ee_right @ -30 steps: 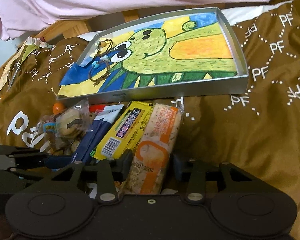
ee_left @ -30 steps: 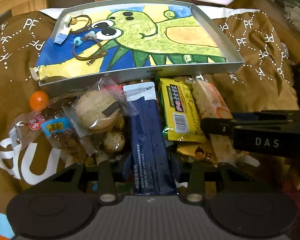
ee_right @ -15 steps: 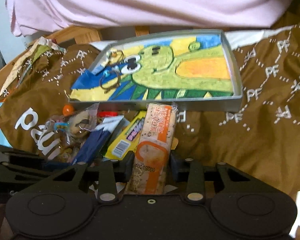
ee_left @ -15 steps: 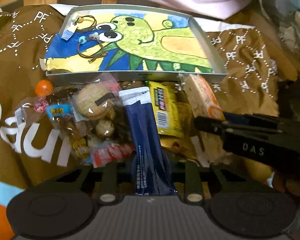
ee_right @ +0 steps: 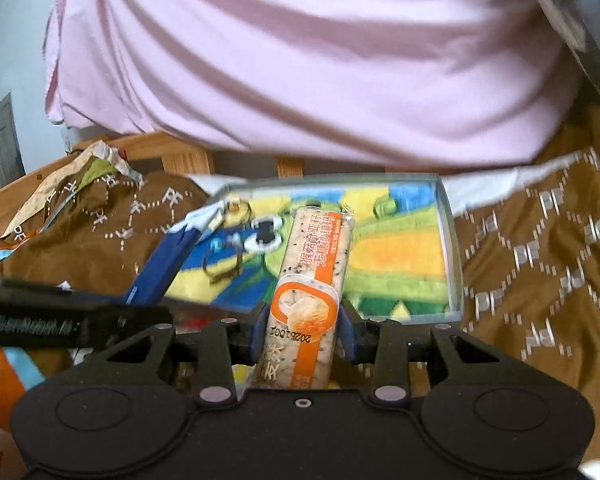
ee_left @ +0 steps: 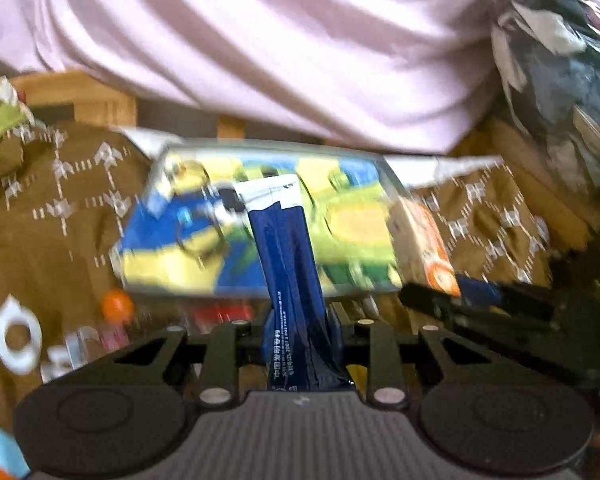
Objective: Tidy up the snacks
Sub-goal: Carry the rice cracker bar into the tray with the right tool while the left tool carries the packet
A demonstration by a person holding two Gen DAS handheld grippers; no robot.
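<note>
My left gripper (ee_left: 298,330) is shut on a long dark blue snack pack (ee_left: 288,264) with a white tip, lifted and pointing toward the metal tray (ee_left: 148,284). My right gripper (ee_right: 302,330) is shut on an orange-and-white cracker pack (ee_right: 314,276), held up in front of the same tray (ee_right: 452,248), whose floor shows a green dinosaur drawing. The cracker pack (ee_left: 422,236) and the right gripper (ee_left: 452,306) show at the right of the left wrist view. The blue pack (ee_right: 166,268) and left gripper (ee_right: 100,320) show at the left of the right wrist view.
Cord loops with beads (ee_right: 224,264) lie in the tray's left part. An orange ball (ee_left: 117,305) and red wrappers (ee_left: 220,314) lie on the brown printed cloth (ee_right: 540,264) before the tray. A person in a pink shirt (ee_right: 300,60) stands behind the tray.
Both grippers have lifted their packs off the snack pile and tipped upward. The tray now sits lower and smaller in both views, and the person's shirt fills the top.
</note>
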